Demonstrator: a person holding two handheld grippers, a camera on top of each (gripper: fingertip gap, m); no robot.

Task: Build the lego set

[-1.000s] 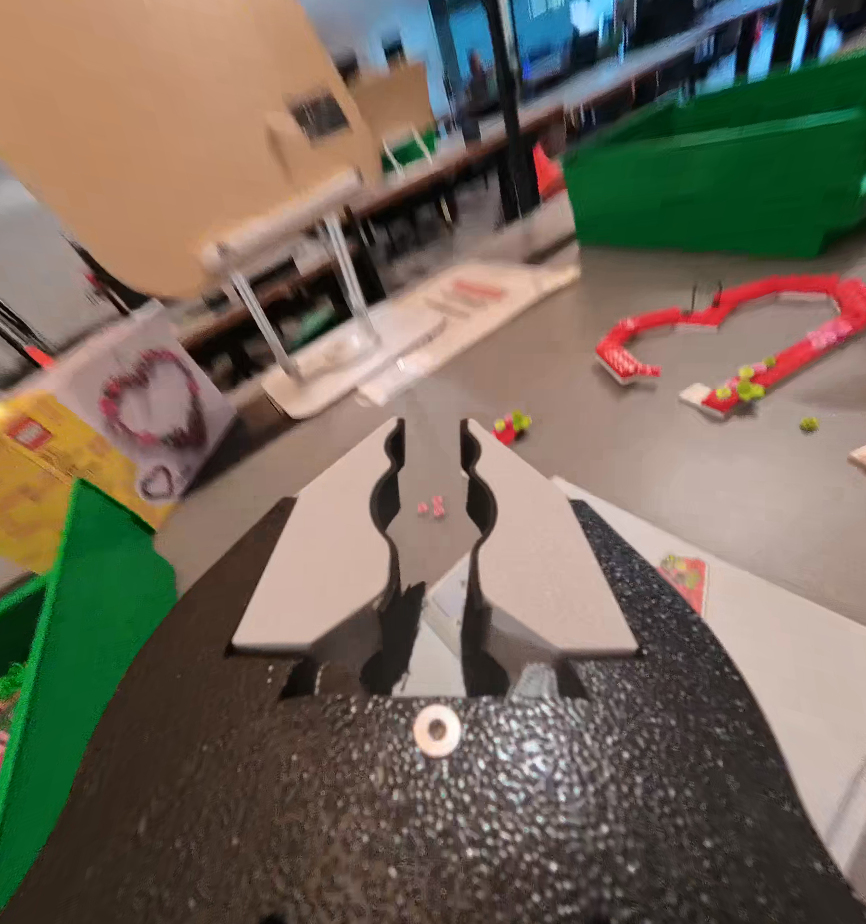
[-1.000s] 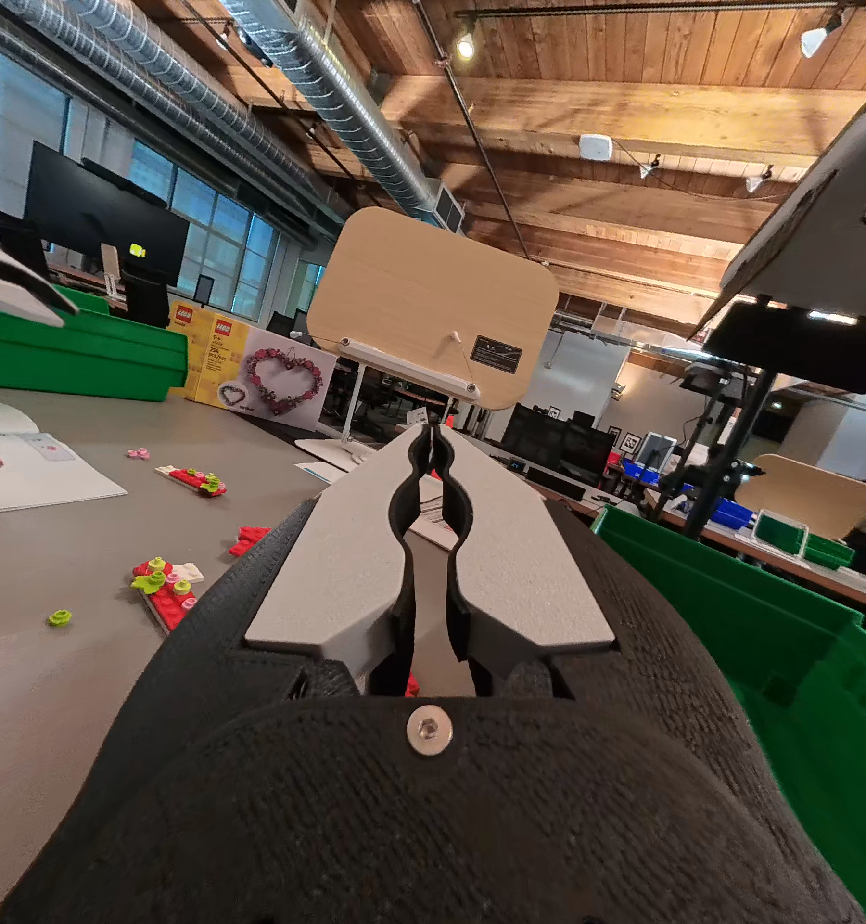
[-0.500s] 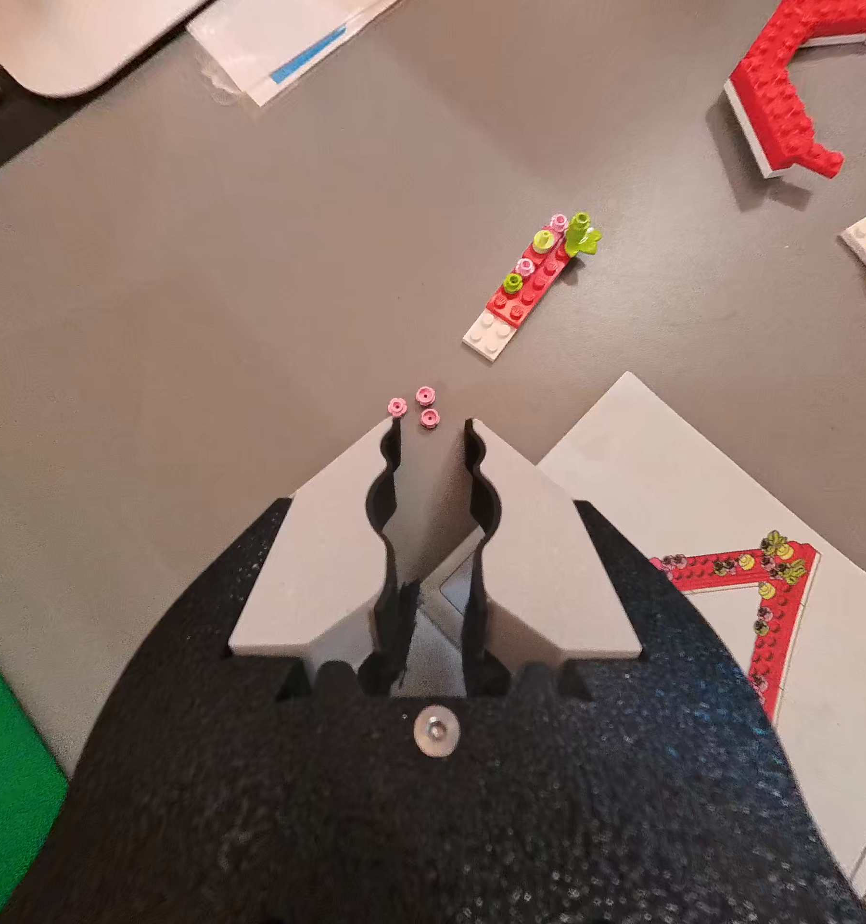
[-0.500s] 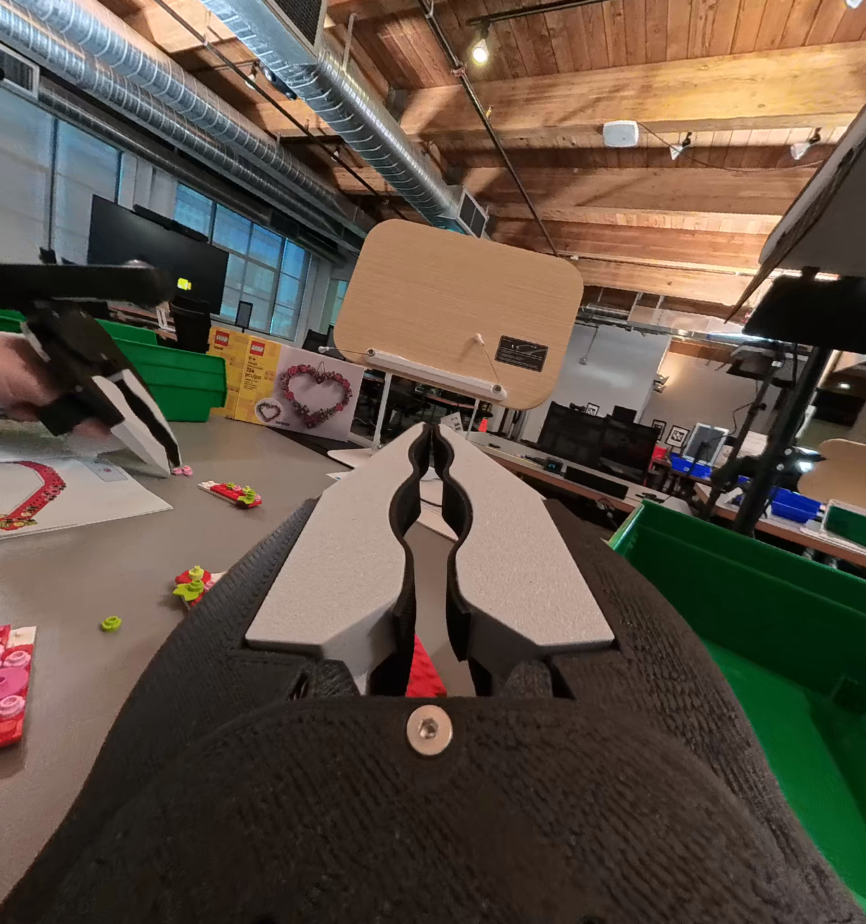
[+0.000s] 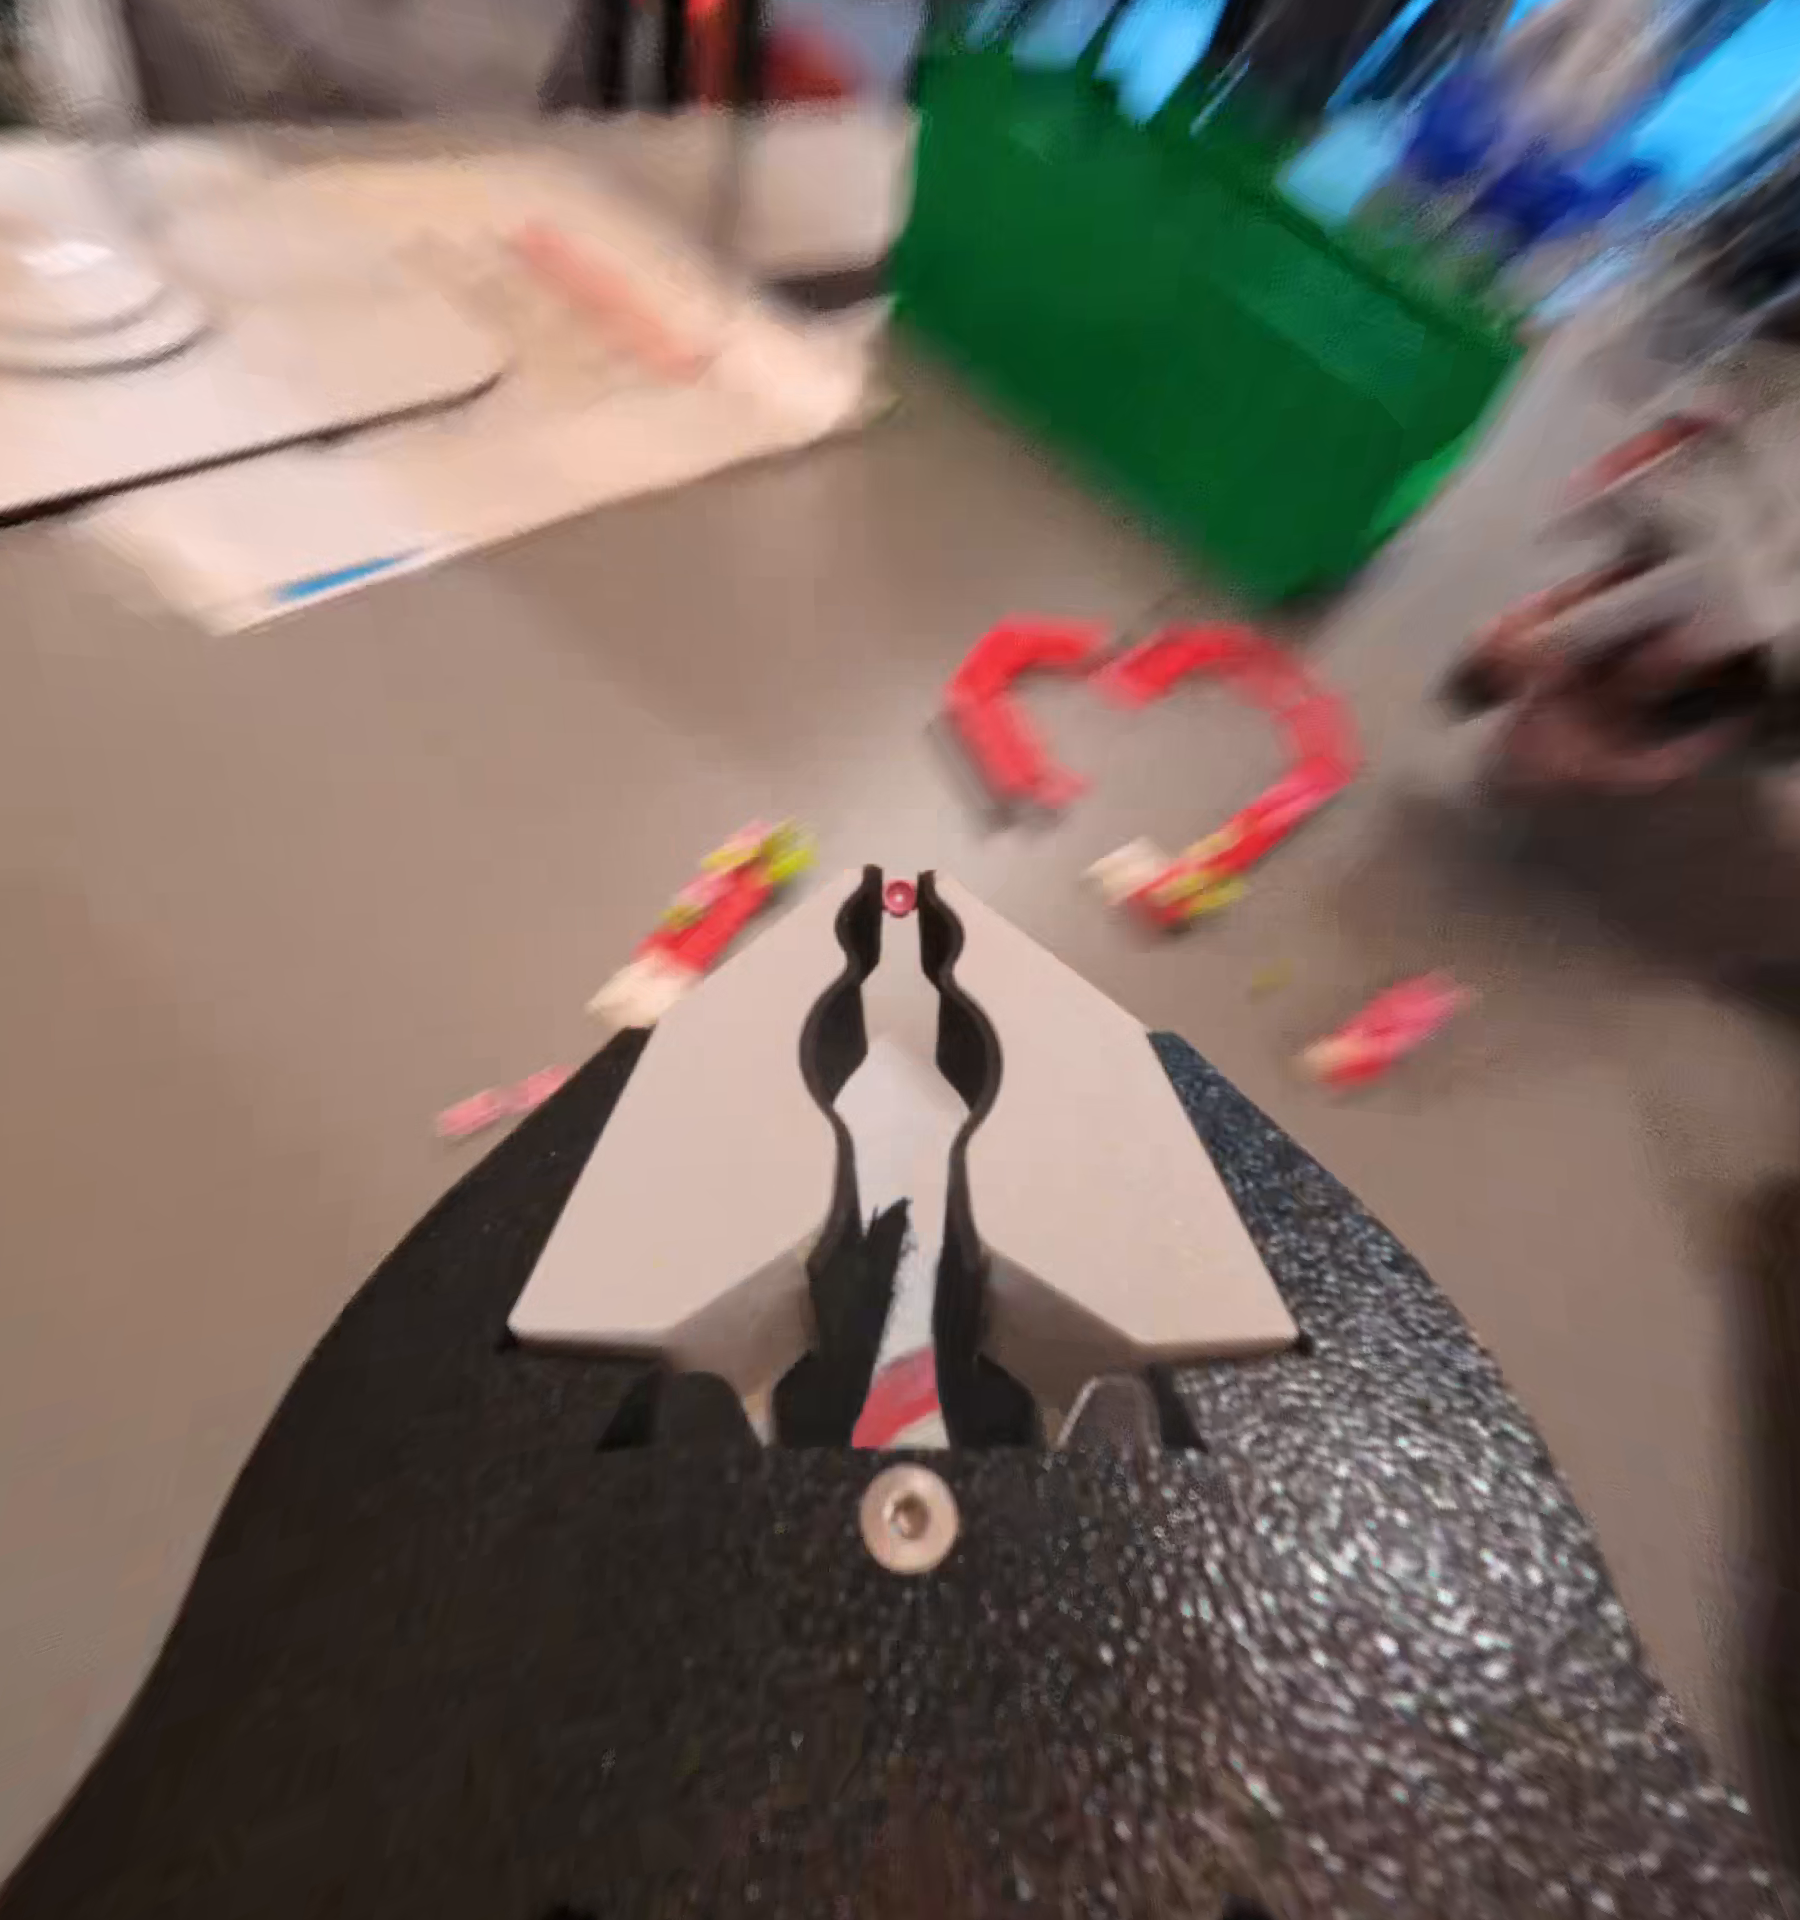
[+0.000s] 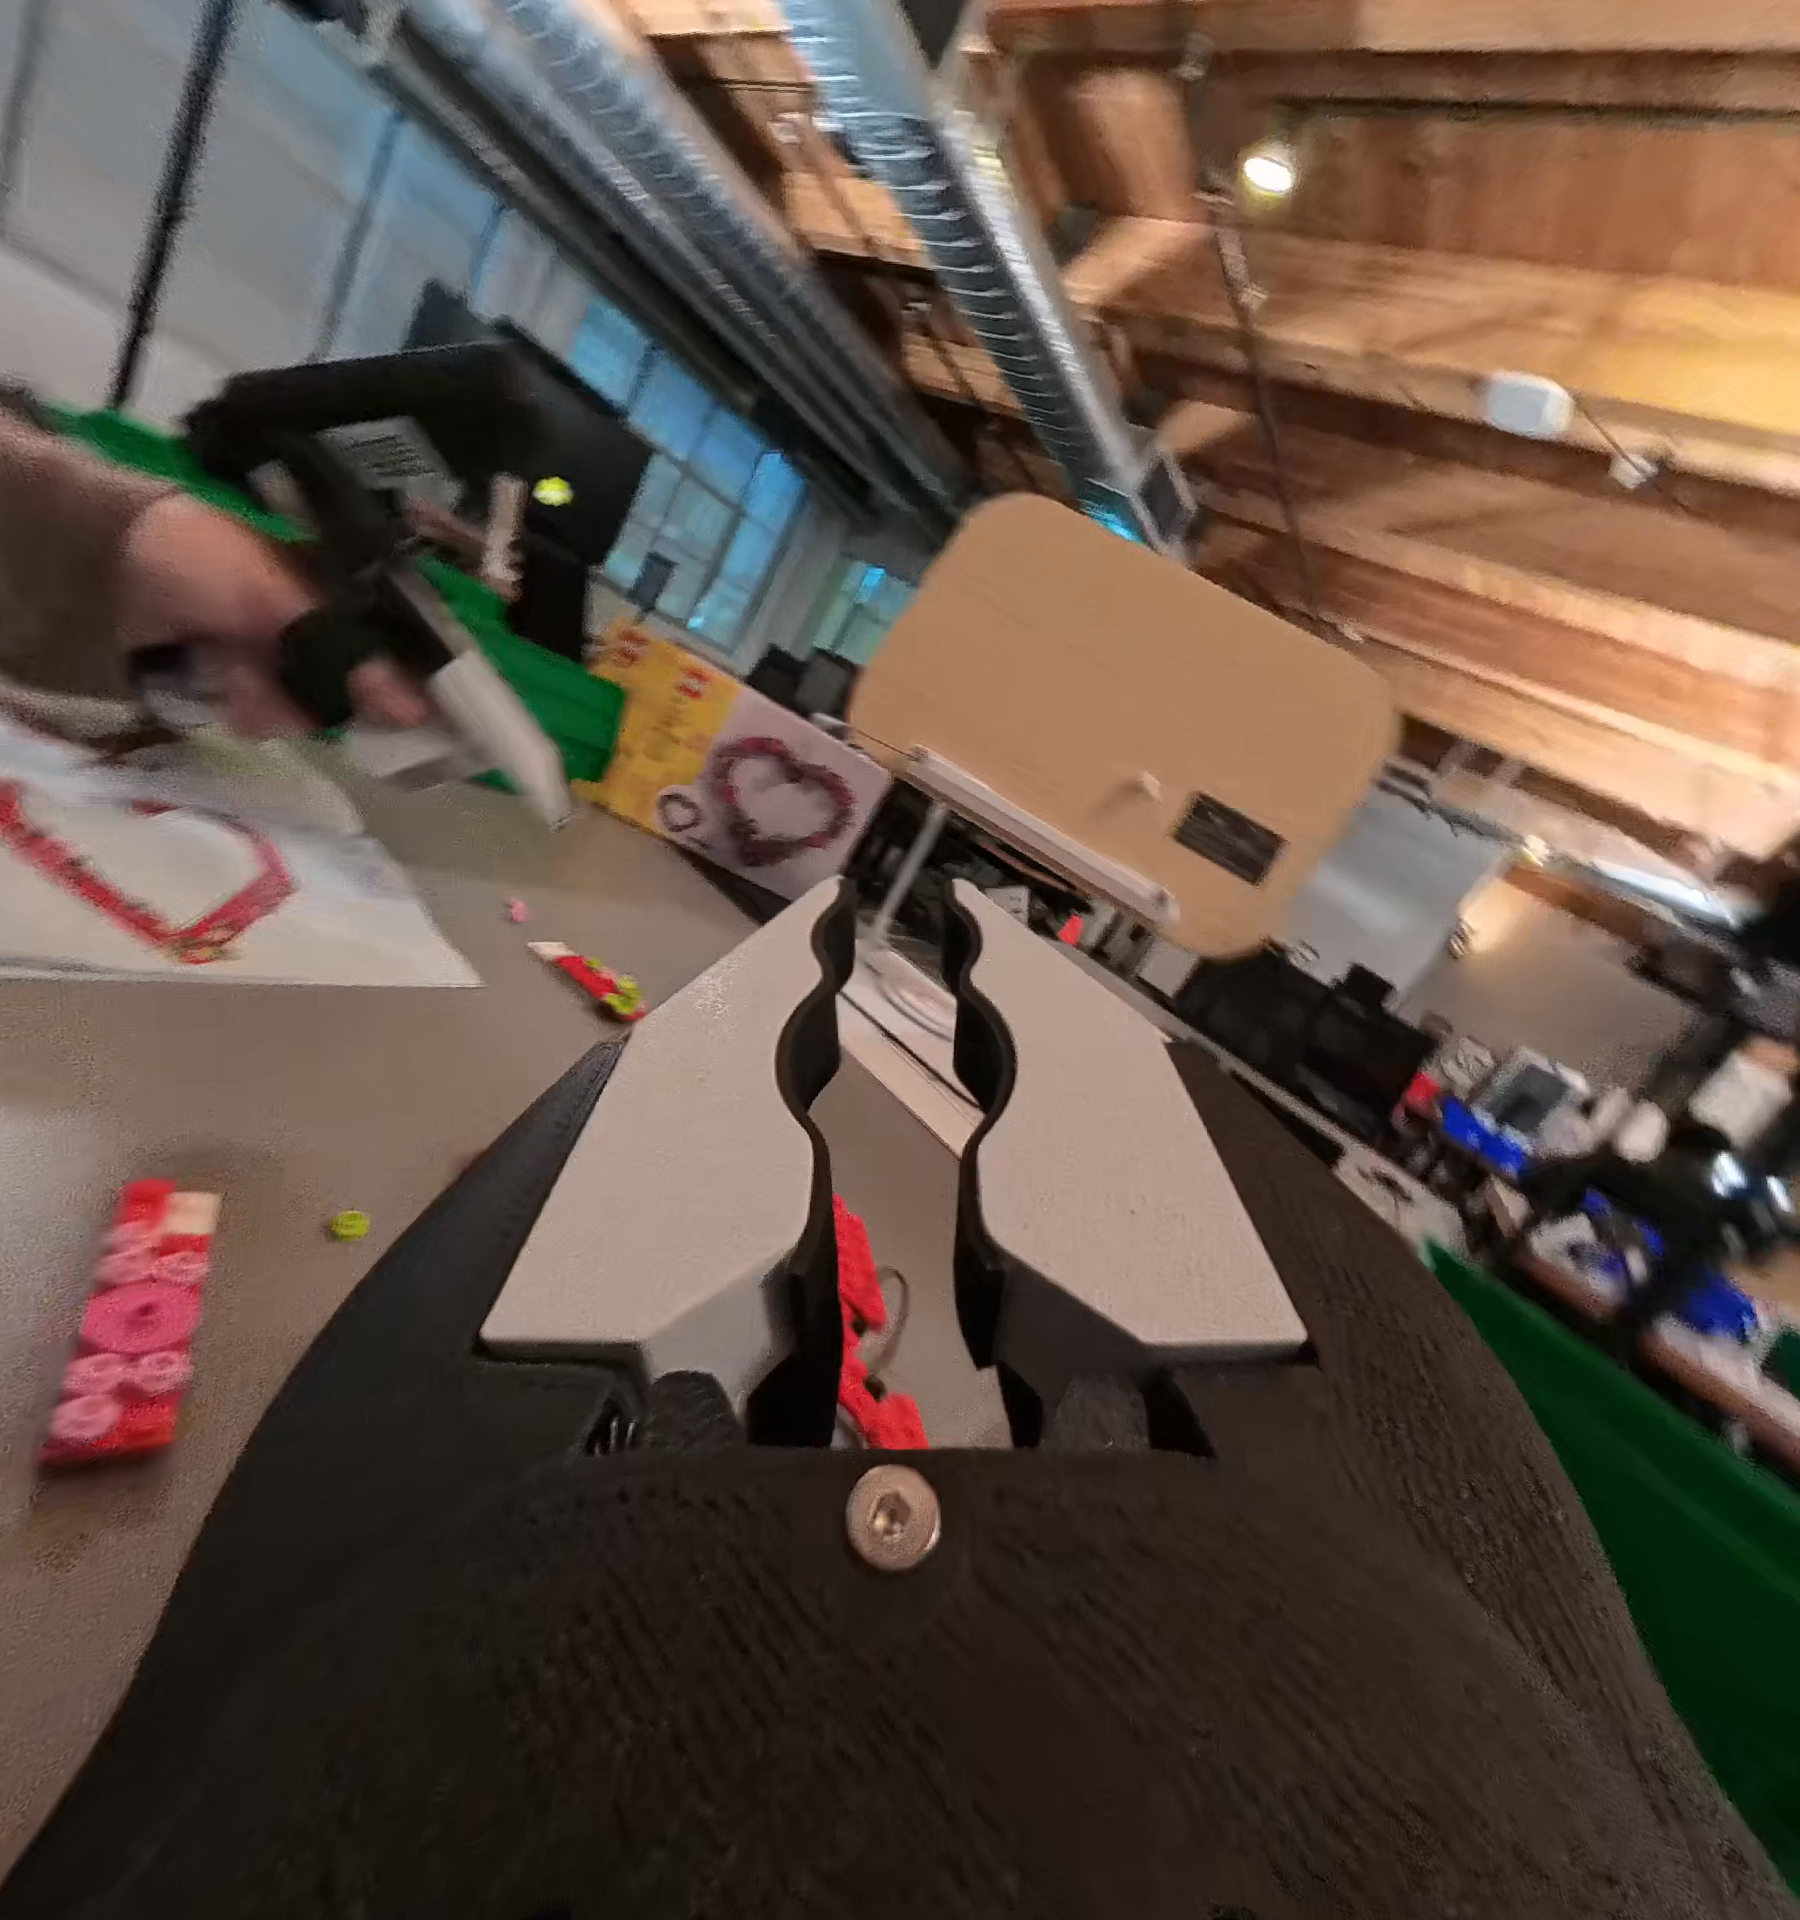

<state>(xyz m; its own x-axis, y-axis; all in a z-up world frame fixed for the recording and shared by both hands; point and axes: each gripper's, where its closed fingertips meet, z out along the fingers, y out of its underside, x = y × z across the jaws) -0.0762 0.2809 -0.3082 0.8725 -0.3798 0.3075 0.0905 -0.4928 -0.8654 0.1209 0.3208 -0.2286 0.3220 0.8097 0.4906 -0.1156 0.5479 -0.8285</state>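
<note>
One small pink round stud sits pinched between the tips of my left tongs, which are narrow around it. In the left wrist view the picture is blurred, but I can see the grey desk and, beyond the tips, the red heart frame lying open on it, with a short red strip with green pieces just left of the tips and other small red pieces near. A green bin stands behind the frame. At the right edge a dark blurred shape shows; I cannot tell what it is. I judge that I am carrying the stud to a place on the build, and the next move asks for a slow, exact lowering onto a free knob, because such a tiny piece can slip out easily.

In the right wrist view my right tongs stand apart with nothing between the tips. Below them, through the gap, a part of the red frame is visible on the desk. To the left lie a red plate with pink flowers, a loose lime stud and the instruction sheet. Farther off, the left tongs hang above the desk with a hand on them. I think the right tongs should come down to steady the frame.
</note>
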